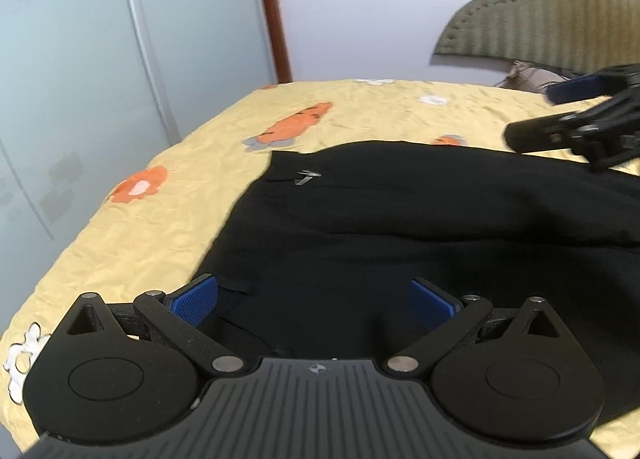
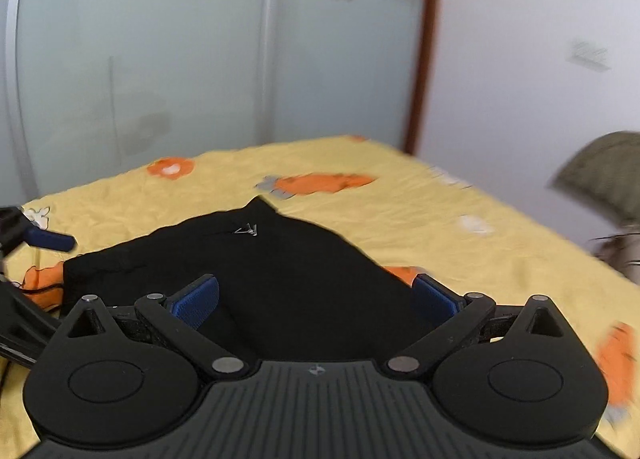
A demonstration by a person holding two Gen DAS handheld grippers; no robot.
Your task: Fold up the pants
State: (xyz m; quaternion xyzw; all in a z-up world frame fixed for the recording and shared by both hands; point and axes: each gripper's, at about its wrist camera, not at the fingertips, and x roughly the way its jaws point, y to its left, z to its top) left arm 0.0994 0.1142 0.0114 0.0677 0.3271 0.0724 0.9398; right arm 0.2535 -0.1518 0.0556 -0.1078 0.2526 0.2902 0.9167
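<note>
Black pants (image 1: 360, 227) lie folded on a yellow bedspread (image 1: 168, 195), with a small silver logo (image 1: 307, 176) near their far left corner. My left gripper (image 1: 314, 301) stands open just above the near edge of the cloth, nothing between its blue pads (image 1: 192, 301). In that view my right gripper (image 1: 576, 111) hovers open at the far right over the pants' edge. In the right wrist view the pants (image 2: 288, 271) fill the middle, and my right gripper (image 2: 316, 301) is open over them. The left gripper's blue fingertip (image 2: 48, 239) shows at the left edge.
The bedspread (image 2: 460, 219) has orange flower prints and spreads wide around the pants. Frosted glass wardrobe doors (image 1: 100, 71) stand past the bed's left side. A padded olive headboard (image 1: 540, 15) and a white wall (image 1: 360, 11) lie beyond.
</note>
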